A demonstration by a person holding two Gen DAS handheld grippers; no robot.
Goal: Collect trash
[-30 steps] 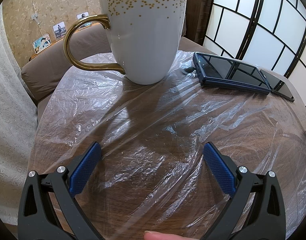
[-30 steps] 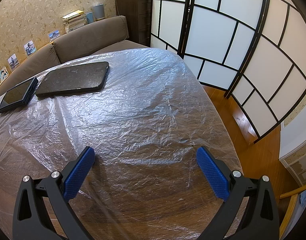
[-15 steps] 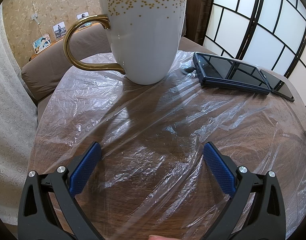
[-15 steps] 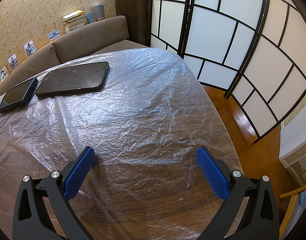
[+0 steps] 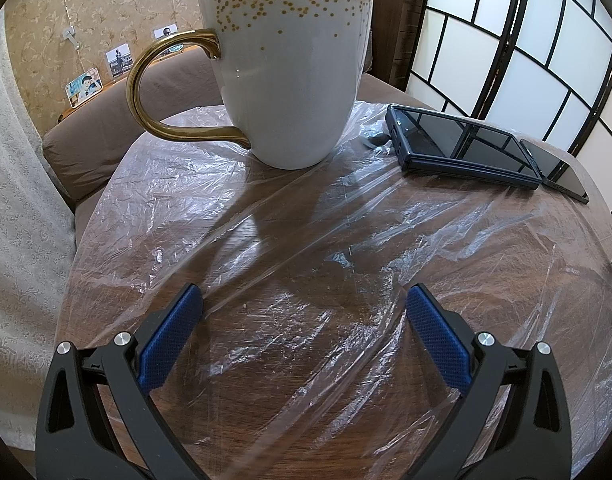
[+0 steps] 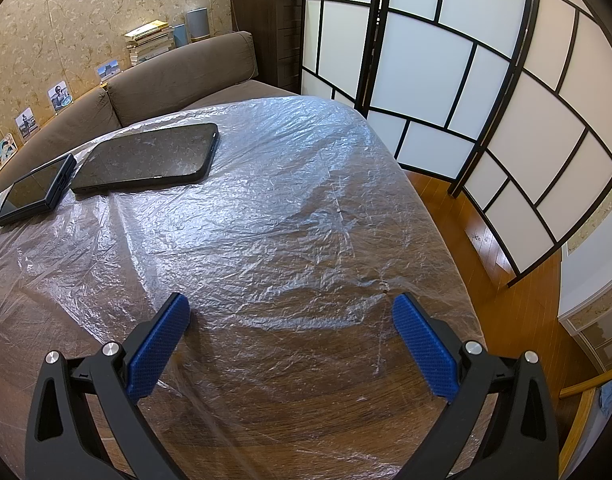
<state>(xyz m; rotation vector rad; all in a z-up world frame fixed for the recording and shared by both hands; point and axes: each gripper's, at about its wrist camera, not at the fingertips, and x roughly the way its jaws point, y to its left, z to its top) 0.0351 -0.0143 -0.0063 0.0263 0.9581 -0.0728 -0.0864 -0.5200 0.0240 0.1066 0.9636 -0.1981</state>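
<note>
Both tongs wide open, empty, over plastic sheet.
Plastic sheet (image 5: 345, 240) covers whole table, edge to edge; left gripper (image 5: 304, 332) & right gripper (image 6: 290, 332) both right above it, near edge, neither nearer. Mug (image 5: 290, 76) pins far side.

No legible text, label, brand, number or sign anywhere: not on mug (image 5: 290, 80), phones or photo cards.

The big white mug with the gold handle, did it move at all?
No. The mug sits at the same spot beside the dark phone in the left wrist view as before.
</note>
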